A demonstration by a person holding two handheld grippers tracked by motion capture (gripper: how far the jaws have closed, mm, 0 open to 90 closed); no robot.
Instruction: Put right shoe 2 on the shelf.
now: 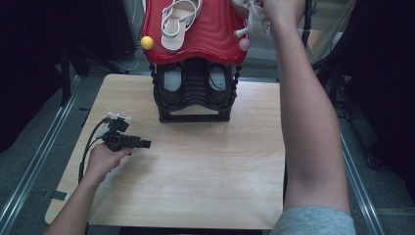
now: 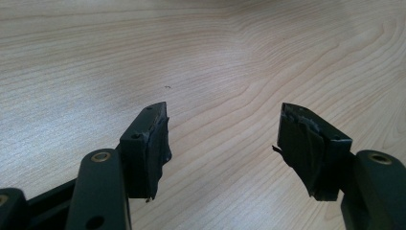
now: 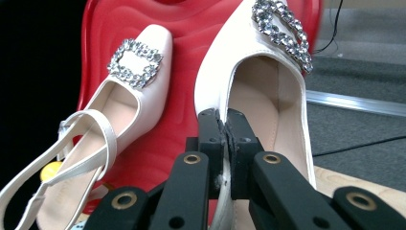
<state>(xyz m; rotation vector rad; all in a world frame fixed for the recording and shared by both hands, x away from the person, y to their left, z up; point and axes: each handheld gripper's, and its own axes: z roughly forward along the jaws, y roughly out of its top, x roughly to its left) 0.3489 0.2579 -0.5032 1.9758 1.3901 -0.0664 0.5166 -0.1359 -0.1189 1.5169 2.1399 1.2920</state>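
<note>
A white slingback shoe (image 1: 177, 22) with a rhinestone buckle lies on the red top shelf (image 1: 210, 32) of a shoe rack. Its mate (image 3: 258, 81) hangs over the shelf's right side, and my right gripper (image 3: 224, 120) is shut on the side rim of that shoe. In the high view the held shoe (image 1: 252, 22) is just below the person's raised right hand. The first shoe (image 3: 131, 91) rests on the red shelf (image 3: 186, 28) to the left. My left gripper (image 1: 144, 144) rests low over the wooden table (image 1: 195, 166), open (image 2: 222, 143) with nothing between its jaws.
The black rack frame (image 1: 195, 110) stands at the table's far edge, with a pair of dark shoes (image 1: 172, 81) on its lower tier. A yellow knob (image 1: 147, 42) and a pink knob (image 1: 244, 44) mark the red shelf's front corners. Bare tabletop (image 2: 191, 48) lies under the left gripper.
</note>
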